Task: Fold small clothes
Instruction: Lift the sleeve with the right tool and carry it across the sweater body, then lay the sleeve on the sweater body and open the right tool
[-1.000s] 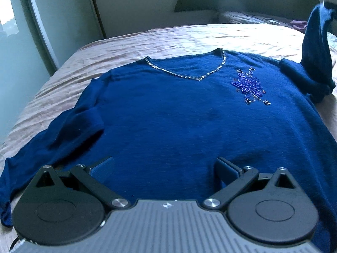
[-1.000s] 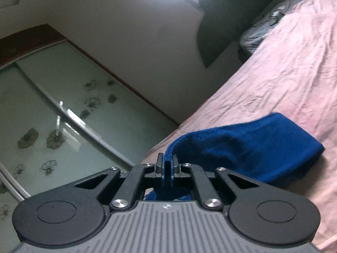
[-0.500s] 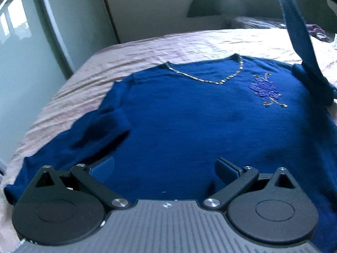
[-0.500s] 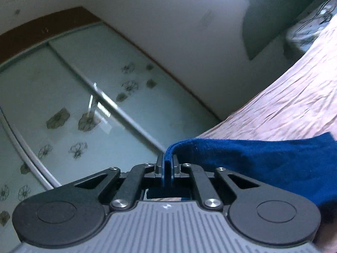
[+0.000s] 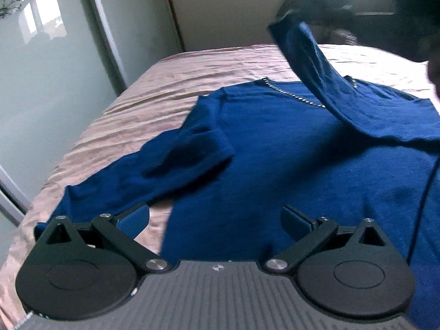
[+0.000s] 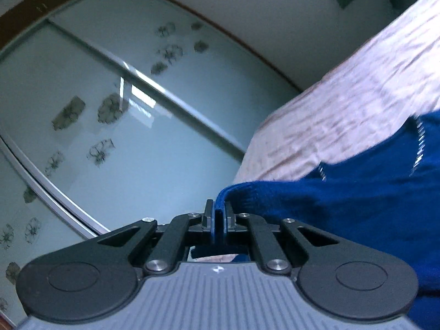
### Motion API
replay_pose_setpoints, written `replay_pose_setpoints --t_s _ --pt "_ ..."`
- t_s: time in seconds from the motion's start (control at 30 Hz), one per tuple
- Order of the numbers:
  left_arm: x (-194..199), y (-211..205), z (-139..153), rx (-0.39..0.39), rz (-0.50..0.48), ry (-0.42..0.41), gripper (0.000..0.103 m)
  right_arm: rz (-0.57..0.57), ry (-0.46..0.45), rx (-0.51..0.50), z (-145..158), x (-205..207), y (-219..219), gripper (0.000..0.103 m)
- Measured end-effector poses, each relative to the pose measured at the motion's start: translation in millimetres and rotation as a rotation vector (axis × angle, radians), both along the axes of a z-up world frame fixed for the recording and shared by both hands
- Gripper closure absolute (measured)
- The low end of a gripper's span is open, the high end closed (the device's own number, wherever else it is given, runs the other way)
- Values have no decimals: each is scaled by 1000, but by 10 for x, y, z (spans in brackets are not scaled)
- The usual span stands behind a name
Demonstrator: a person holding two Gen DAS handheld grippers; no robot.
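With the right hand-held gripper [image 6: 219, 217] clamping the sleeve [image 5: 324, 63], I'd lay it flat across the sweater [image 5: 288, 165]; left hand-held gripper [image 5: 216, 220] gapes empty.

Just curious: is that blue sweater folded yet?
Partly. The right gripper is drawing one sleeve across the sweater; the other sleeve lies spread.

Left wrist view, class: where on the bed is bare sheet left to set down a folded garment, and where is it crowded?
Bare pink sheet lies between the wardrobe doors and the blue sweater, reaching past its neckline to the wall. Crowded: the middle and right, where the sweater spreads and the right gripper carries one sleeve across it.
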State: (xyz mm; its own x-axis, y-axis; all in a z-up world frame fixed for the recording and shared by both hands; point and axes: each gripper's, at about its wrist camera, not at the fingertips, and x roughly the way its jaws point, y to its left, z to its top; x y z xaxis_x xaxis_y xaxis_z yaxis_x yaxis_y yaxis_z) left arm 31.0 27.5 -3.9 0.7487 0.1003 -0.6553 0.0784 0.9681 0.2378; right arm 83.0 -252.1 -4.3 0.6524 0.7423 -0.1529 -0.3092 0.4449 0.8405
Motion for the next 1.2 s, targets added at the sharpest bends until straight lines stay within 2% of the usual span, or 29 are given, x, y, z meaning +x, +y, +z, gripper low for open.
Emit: replay_pose_setpoints --t_s 0.13,0.33,0.67,0.83,0.87,0.9,0.93,0.97,1.0,1.07,1.2 --pt "0 113 -13 31 29 -10 0 25 41 -22 -146 180 264 98" --pt "15 320 -19 19 78 1 1 45 114 -22 -386 331 539 98" --pt "18 460 -51 12 111 19 1 78 86 -67 -306 487 904 97" --pt "-4 510 -19 6 121 17 0 110 158 -109 -468 615 1008 93" --pt "-11 533 -6 2 126 15 0 130 173 -124 -493 631 1039 84" --pt "-22 566 10 -1 134 11 0 146 185 -145 -503 631 1070 66" --pt "-32 595 22 -2 141 9 0 151 181 -172 -489 607 1097 55" --pt "-45 642 37 -2 152 4 0 150 157 -200 -449 562 1121 30" --pt "-57 684 54 1 165 -1 0 148 125 -222 -415 504 1130 24" --pt "-71 810 72 4 204 -9 1 162 73 -253 -331 408 1156 24" --pt "-145 1154 104 -27 288 -9 1 177 35 -264 -195 262 1176 24"
